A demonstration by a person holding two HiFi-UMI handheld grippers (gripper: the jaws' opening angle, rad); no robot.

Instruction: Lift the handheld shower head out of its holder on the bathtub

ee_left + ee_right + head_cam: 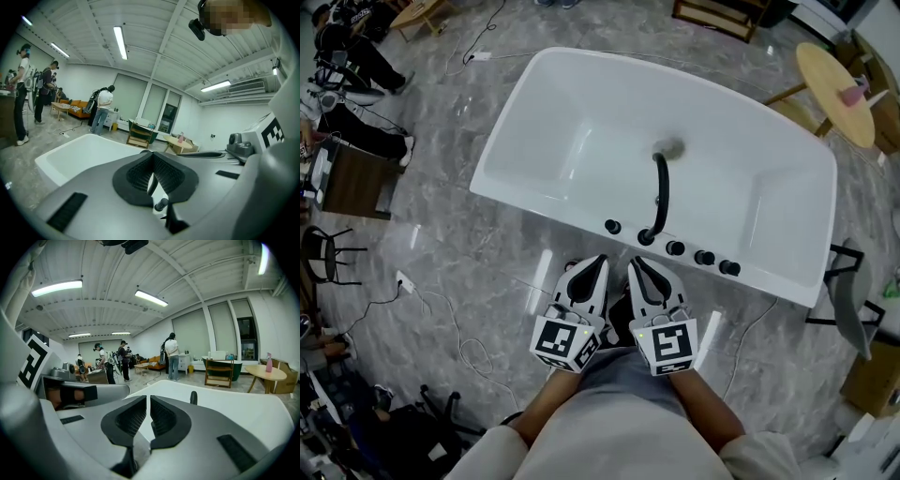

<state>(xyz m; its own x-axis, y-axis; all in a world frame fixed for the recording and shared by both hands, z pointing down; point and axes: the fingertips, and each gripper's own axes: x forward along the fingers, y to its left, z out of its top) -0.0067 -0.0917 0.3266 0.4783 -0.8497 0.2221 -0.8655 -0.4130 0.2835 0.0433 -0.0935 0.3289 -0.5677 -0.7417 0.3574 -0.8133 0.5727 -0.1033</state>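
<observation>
Both grippers are held side by side close to the body, above the grey marble floor [478,262] and just short of the near rim of the white bathtub [548,208]. The jaws of the left gripper [599,263] are drawn together, tips meeting, and nothing is gripped. The jaws of the right gripper [637,265] are likewise closed to a thin slit and are empty. A row of black fittings [704,256] is set along the near rim, and a curved black spout [662,192] arches over the basin. The shower head is seated among these fittings, apart from both grippers. Which fitting it is cannot be told. A round wooden table [834,94] is seen beyond the tub's far right corner.
</observation>
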